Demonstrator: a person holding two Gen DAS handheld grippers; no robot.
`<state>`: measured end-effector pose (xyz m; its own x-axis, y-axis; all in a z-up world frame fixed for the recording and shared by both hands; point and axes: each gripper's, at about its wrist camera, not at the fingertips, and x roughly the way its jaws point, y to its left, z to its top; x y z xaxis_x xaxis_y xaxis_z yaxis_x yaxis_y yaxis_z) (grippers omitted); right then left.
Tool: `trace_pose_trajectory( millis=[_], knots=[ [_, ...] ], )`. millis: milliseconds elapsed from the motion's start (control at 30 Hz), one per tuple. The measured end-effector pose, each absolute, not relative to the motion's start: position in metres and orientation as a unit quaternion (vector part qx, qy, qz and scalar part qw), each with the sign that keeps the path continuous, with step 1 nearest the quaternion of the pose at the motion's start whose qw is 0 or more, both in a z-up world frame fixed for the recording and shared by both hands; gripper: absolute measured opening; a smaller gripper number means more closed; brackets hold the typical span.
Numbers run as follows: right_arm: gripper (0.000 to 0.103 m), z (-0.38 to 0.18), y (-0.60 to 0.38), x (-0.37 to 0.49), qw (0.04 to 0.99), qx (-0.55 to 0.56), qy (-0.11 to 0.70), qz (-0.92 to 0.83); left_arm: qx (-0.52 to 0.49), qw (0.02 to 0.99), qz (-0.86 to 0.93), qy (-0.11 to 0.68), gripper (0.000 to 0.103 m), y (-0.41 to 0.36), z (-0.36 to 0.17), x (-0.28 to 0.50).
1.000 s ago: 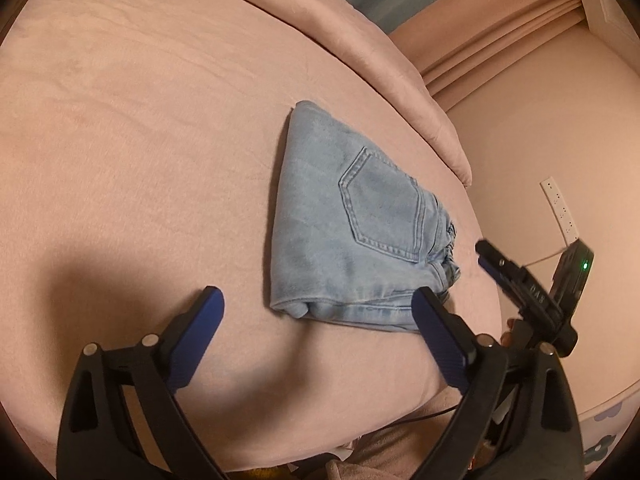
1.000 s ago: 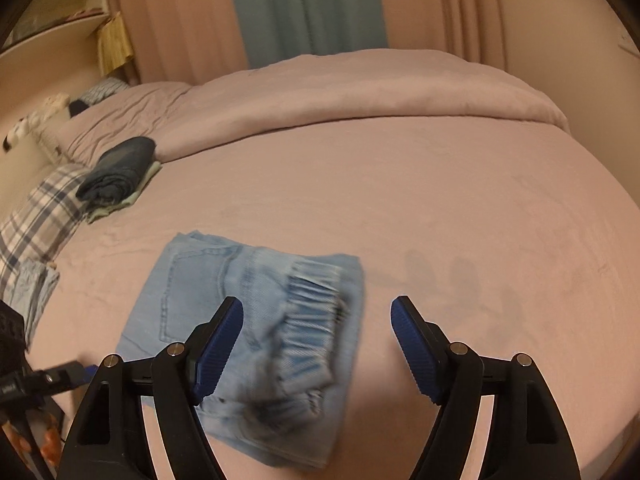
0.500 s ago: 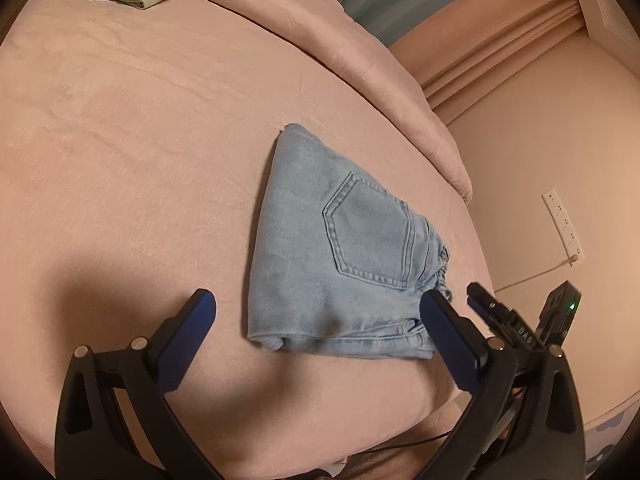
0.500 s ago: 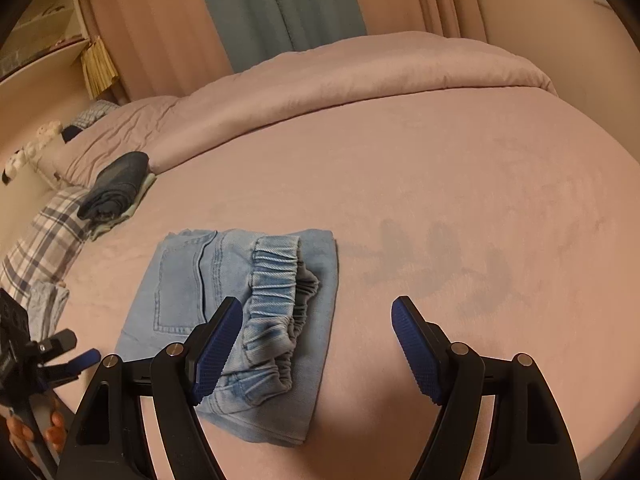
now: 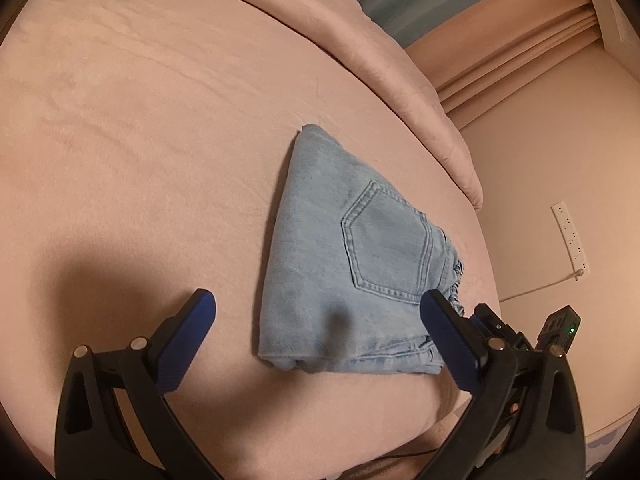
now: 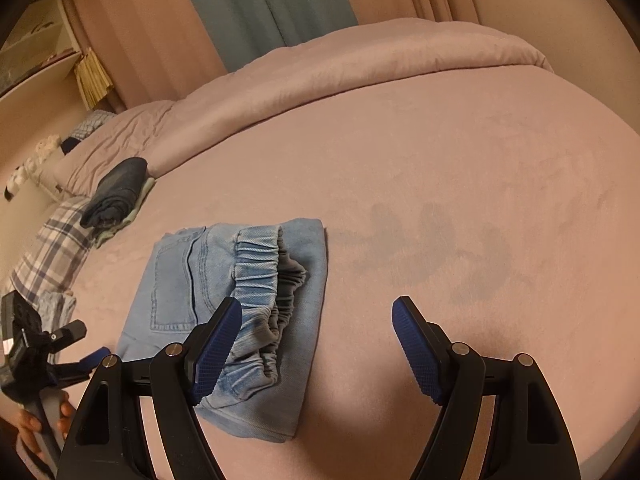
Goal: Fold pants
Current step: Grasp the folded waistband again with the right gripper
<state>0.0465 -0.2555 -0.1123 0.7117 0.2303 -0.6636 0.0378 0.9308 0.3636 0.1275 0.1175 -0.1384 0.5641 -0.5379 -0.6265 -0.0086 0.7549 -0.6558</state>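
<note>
Both grippers hang over the bed with their jaws spread wide and nothing between them. From its own wrist view, the left gripper (image 5: 318,306) sits at the near edge of the folded pants (image 5: 344,264), its blue right finger (image 5: 448,340) overlapping the near right corner of the denim, though whether it touches the cloth is hard to tell from this angle. The right gripper (image 6: 318,312) is poised over the waistband end of the pants (image 6: 236,300), its left finger (image 6: 216,350) in front of the gathered elastic and its right finger over bare pink sheet.

The pants are light blue denim, folded into a compact packet lying flat on the pink bed (image 5: 140,140), close to its near right edge in the left wrist view. A back pocket (image 5: 384,244) faces up, and the ruffled elastic waistband (image 6: 260,272) lies bunched on top at one end.

Toward the far left, a rolled dark garment (image 6: 116,196) rests on a pale green cloth beside a plaid fabric (image 6: 52,248). A folded-back pink duvet (image 6: 360,64) runs along the far side of the bed, with a teal curtain (image 6: 264,4) behind it. A white power strip (image 5: 570,240) is mounted on the wall at right.
</note>
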Motion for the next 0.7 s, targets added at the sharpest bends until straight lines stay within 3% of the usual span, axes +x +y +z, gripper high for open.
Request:
trace_pose_trajectory(
  millis=[133, 233, 700],
  knots=[
    [0.091, -0.116, -0.256, 0.048, 0.9, 0.195, 0.383, 0.071, -0.28, 0.849, -0.156, 0.421, 0.102, 0.115, -0.133, 0.129],
    [0.092, -0.119, -0.256, 0.048, 0.895, 0.208, 0.385, 0.091, -0.25, 0.854, -0.152, 0.431, 0.102, 0.111, -0.133, 0.133],
    [0.095, -0.158, -0.26, 0.062, 0.815, 0.331, 0.443, 0.175, -0.293, 0.813, -0.155, 0.479, 0.102, 0.122, -0.154, 0.159]
  ],
)
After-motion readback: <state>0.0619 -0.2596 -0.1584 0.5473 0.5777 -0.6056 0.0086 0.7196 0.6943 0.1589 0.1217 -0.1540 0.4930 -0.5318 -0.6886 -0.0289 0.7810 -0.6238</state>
